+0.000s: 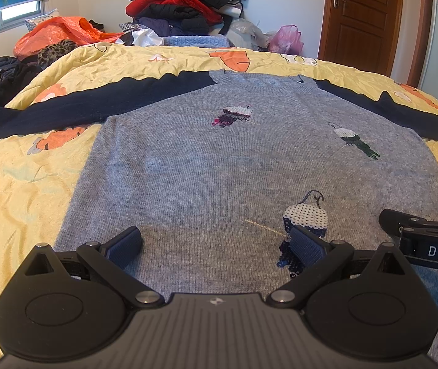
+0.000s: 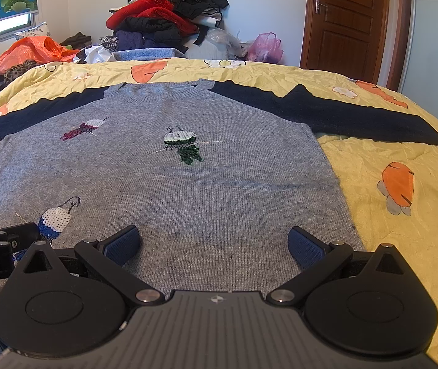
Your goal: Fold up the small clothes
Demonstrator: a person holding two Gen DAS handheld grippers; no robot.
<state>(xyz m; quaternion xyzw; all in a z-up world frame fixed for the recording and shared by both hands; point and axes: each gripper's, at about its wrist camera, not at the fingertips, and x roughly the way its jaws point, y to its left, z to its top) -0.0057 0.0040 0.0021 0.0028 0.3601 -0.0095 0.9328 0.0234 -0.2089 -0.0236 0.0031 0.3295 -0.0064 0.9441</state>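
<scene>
A small grey knit sweater [image 1: 219, 166] with dark navy sleeves lies flat, front up, on a yellow bedspread [image 1: 19, 190]. It also fills the right wrist view [image 2: 188, 190]. Both sleeves are spread out sideways. Sequin figures decorate its front. My left gripper [image 1: 216, 243] is open and empty, low over the sweater's bottom hem on the left half. My right gripper [image 2: 214, 241] is open and empty, over the hem on the right half. Each gripper shows at the edge of the other's view.
A pile of red and black clothes [image 1: 185, 3] stands beyond the far edge of the bed. An orange plastic bag [image 1: 56, 33] lies at the far left, a pink bag [image 1: 286, 40] near a brown door [image 1: 363, 15].
</scene>
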